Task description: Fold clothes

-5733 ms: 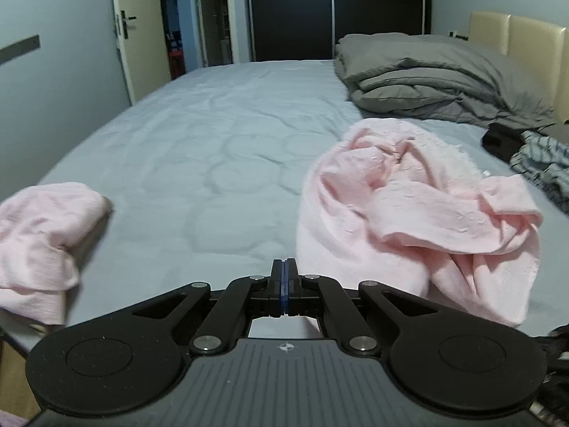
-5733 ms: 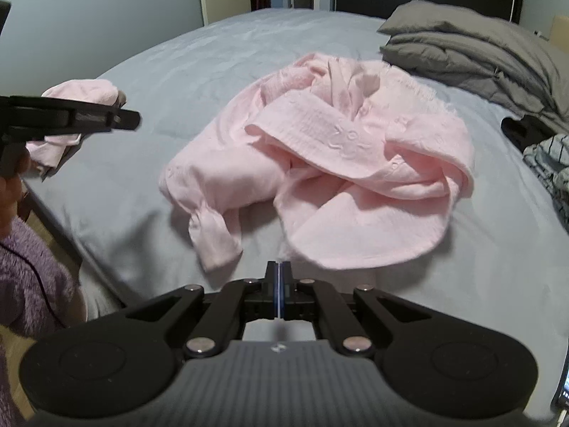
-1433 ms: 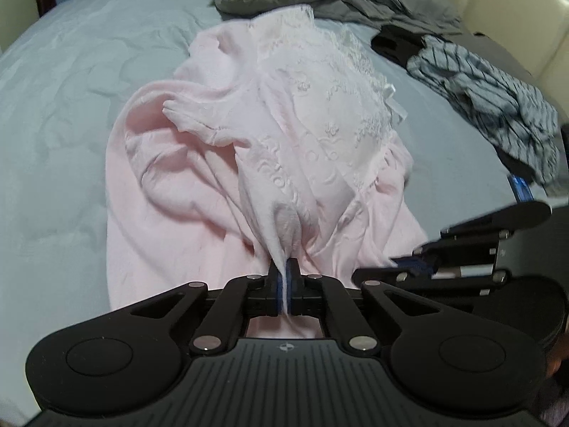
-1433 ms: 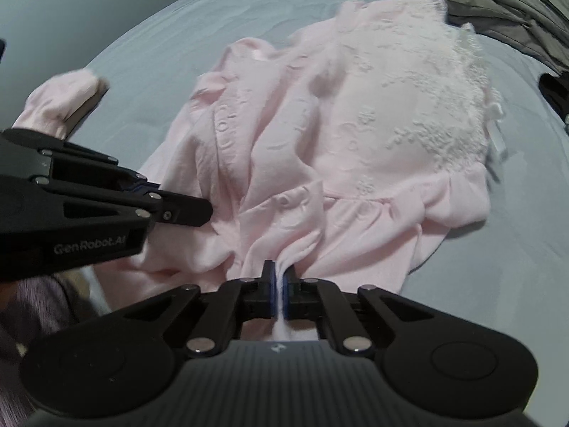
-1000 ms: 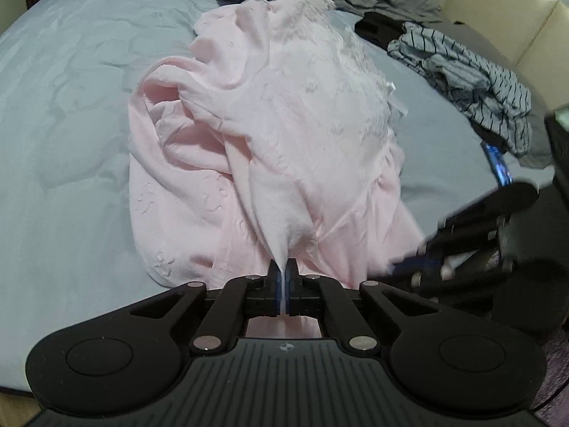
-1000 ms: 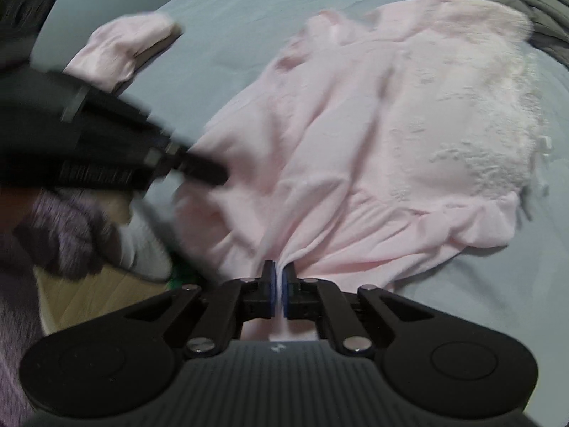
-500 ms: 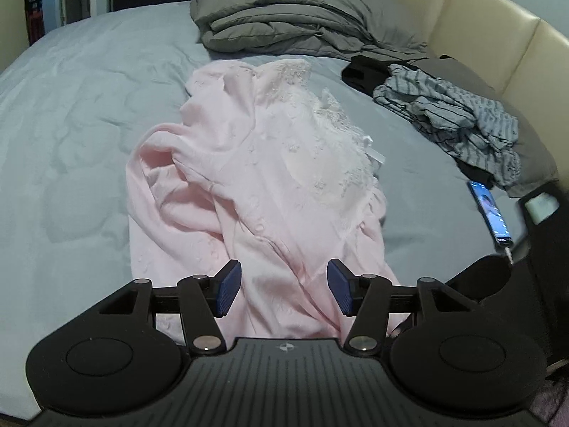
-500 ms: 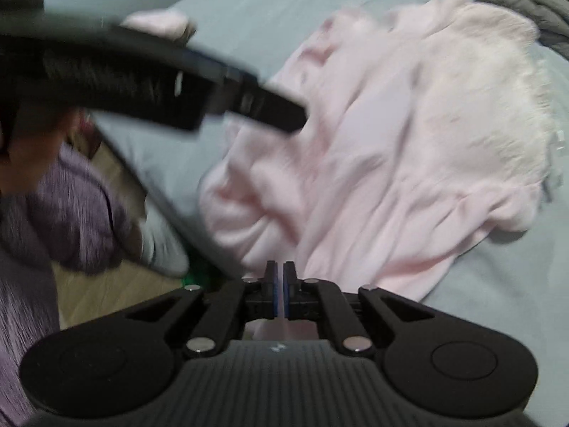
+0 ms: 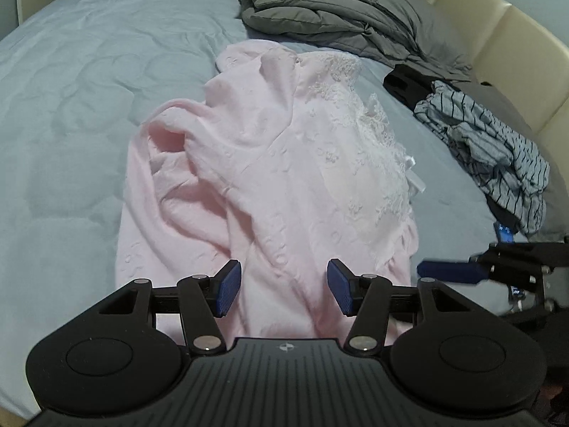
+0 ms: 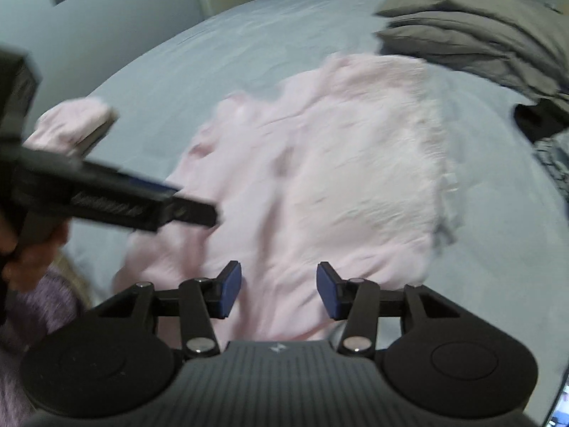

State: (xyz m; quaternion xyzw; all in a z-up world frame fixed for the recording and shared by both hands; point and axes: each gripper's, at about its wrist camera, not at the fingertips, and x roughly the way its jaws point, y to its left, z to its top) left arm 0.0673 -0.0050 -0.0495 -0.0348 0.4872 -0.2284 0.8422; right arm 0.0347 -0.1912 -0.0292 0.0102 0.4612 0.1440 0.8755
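Spreading across the near half of the bed (image 9: 71, 82), a pale pink garment (image 9: 270, 185) of soft, crinkled cotton is seen lying loosely flattened, its near hem reaching the mattress edge. Its left side is bunched into rounded folds, while the right side is overlaid with a panel of white lace (image 9: 370, 131) with a scalloped, frayed-looking border and a small ribbon tab. Faint embossed floral marks are scattered over the fabric.

The left tool (image 9: 282, 291) is held with its jaws wide apart just above the near hem, nothing being gripped between its ribbed blue pads (image 9: 227, 286). The right tool (image 10: 279, 290) is likewise spread open over the near hem, its pads free of cloth; it is seen from the side at the right edge of the left wrist view (image 9: 462, 272). The right wrist view is smeared by motion blur, so fine texture cannot be made out there.

The bed is covered by a smooth grey-blue quilted sheet with shallow puckers. A stack of folded grey duvet (image 9: 341, 10) is placed at the far side, a crumpled striped garment (image 9: 498, 153) lies near the padded cream headboard (image 9: 498, 35), and a second small pink bundle (image 10: 71, 124) rests at the bed's left edge.
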